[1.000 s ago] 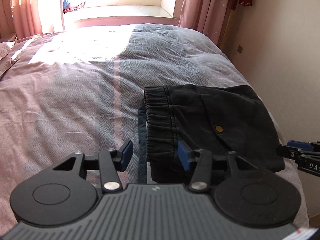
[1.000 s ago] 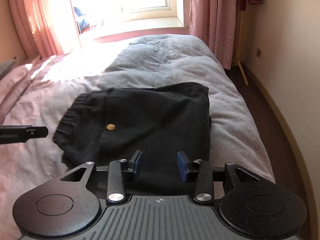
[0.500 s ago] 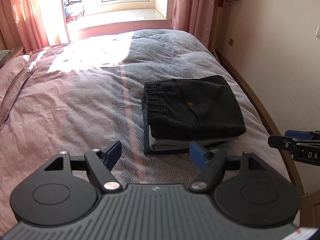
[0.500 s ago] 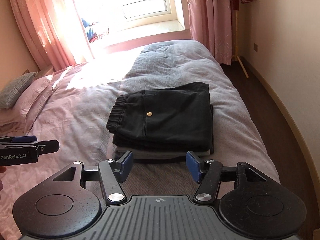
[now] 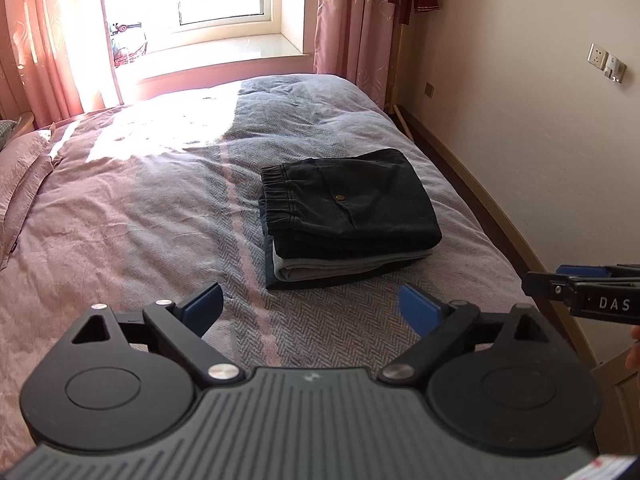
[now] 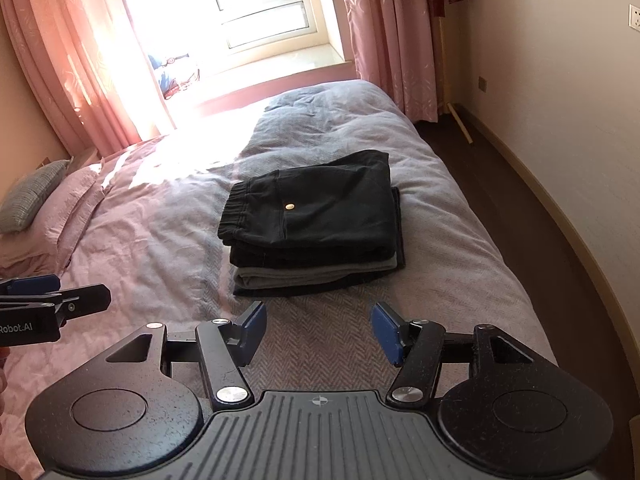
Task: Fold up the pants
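Pants (image 5: pixel 352 204), black and folded, top a small stack of folded clothes (image 5: pixel 340 268) on the bed (image 5: pixel 140 208). Left gripper (image 5: pixel 310 308) hangs above the quilt short of the stack, its jaws just opened wide, nothing between them. Right gripper (image 6: pixel 318 330) is likewise released and empty, jaws just spread.

The pants (image 5: pixel 352 204) are black, folded into a neat flat rectangle, elastic waistband to the left, one brass button on top. They sit centre frame in both views, topmost on a small stack of folded clothes, a grey layer showing beneath.
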